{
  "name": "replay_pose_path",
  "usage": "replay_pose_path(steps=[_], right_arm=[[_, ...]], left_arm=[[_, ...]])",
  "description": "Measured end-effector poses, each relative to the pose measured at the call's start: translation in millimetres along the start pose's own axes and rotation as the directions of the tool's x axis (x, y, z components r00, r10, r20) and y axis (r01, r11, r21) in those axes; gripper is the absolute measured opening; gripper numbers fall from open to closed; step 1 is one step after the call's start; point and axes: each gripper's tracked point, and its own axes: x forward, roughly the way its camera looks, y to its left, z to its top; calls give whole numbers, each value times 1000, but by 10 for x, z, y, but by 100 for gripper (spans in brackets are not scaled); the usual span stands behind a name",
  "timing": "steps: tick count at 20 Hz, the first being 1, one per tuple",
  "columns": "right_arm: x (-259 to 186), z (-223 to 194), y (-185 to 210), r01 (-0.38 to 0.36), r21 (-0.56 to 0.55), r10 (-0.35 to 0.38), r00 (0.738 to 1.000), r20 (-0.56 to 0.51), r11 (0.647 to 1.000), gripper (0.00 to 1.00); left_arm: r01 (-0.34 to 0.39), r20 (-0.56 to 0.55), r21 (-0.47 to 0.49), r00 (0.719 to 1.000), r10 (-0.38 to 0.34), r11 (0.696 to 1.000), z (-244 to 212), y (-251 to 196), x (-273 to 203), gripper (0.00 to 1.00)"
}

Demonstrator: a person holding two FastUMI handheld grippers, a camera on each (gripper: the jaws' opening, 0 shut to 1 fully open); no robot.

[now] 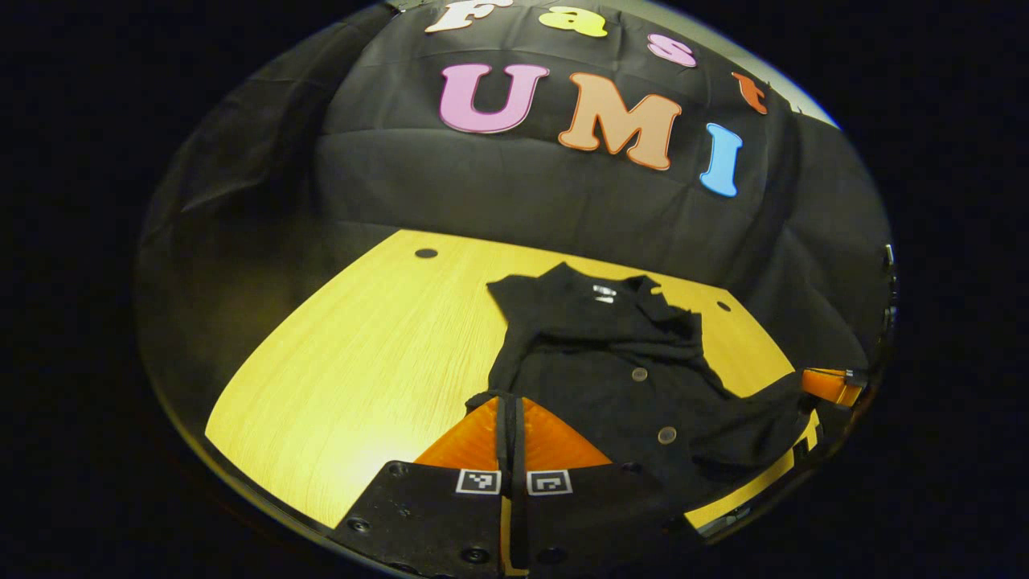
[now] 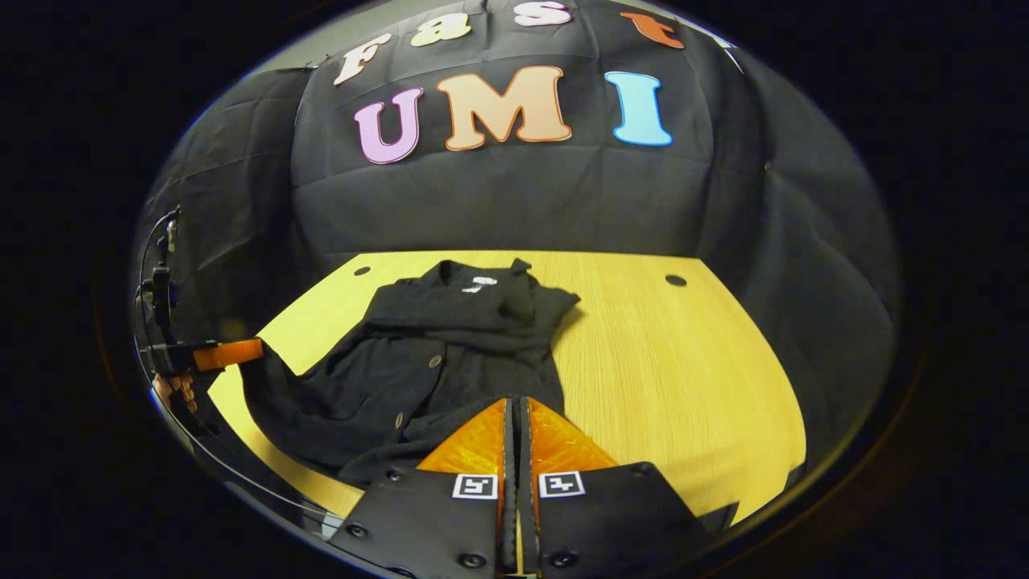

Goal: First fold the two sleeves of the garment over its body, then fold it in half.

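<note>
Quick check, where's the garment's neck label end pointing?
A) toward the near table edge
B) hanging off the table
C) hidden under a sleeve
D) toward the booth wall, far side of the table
D: in the right gripper view the black garment lies on the table with its collar and white neck label at the far end, toward the wall.

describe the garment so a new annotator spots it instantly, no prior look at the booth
Start at the yellow wooden table in front of the black cloth wall. On it lies the garment, a black button-front top, collar toward the wall with a small white neck label. It is the table's one soft dark item, and both closed grippers, left gripper and right gripper, pinch its near hem.
</note>
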Motion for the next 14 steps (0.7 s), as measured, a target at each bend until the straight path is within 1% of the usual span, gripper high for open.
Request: replay_pose_path(steps=[3,6,11,14], right_arm=[[353,358,-95,-3,-50,4,1000,12,999,4],[778,688,-229,-6,-79,7,1000,9,997,5],[1625,1399,-418,-15,-70,17,999,30,997,4],[2182,1521,-477,-41,-112,39,999,-24,993,4]], left_arm=[[13,49,21,999,-14,1000,437,-143,385,0],[1,118,30,993,-5,1000,856,-217,847,0],[-83,131,19,988,80,996,1243,-96,1677,0],[-129,127,-29,983,132,991,1398,46,2163,0]])
